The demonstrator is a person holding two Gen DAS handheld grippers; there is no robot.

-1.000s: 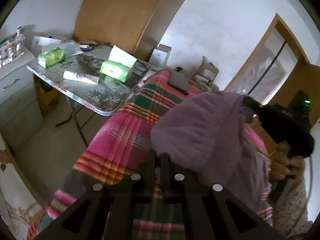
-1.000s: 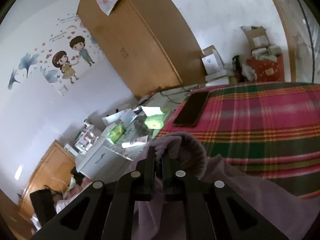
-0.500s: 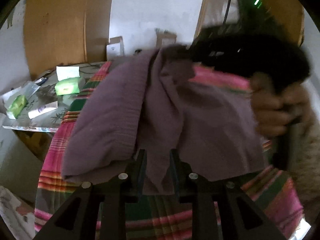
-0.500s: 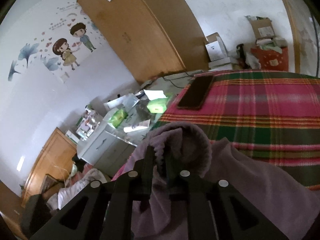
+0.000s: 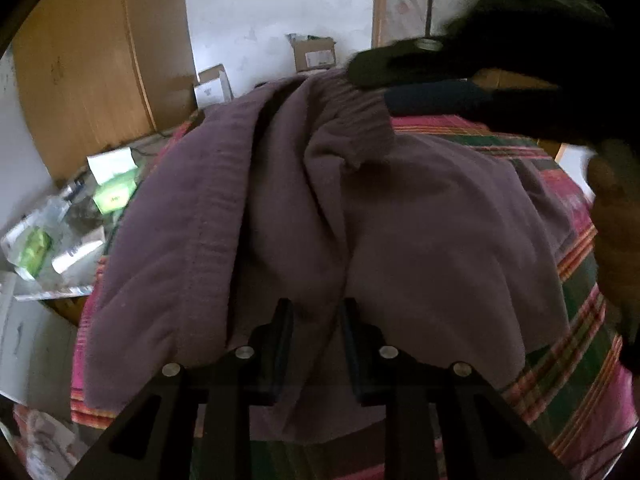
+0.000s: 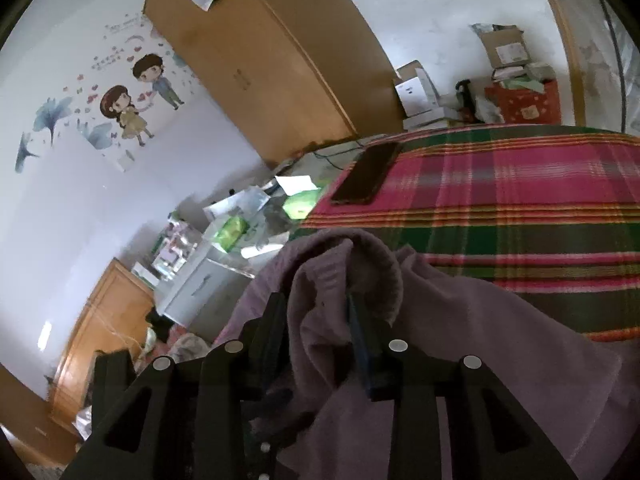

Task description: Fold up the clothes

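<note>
A purple garment [image 5: 360, 208] hangs spread over the plaid bed cover [image 5: 576, 364], held up at two points. My left gripper [image 5: 316, 312] has its fingers a little apart with a fold of the garment pinched between them. My right gripper [image 6: 316, 312] also has purple cloth [image 6: 460, 340] bunched between its fingers, near the elastic waistband. In the left wrist view the right gripper [image 5: 452, 76] is at the top right, at the garment's far edge, with the person's hand [image 5: 616, 216] below it.
A dark phone [image 6: 368, 174] lies on the plaid cover near its far left edge. A side table [image 5: 60, 236] with green tissue packs stands left of the bed. A wooden wardrobe [image 6: 260, 52] and cardboard boxes [image 6: 416, 92] stand at the wall.
The left gripper swung round to face along the bed and the garment now spreads wide between both grippers. Both pairs of fingers stand wider apart than a second ago, cloth still between them.
</note>
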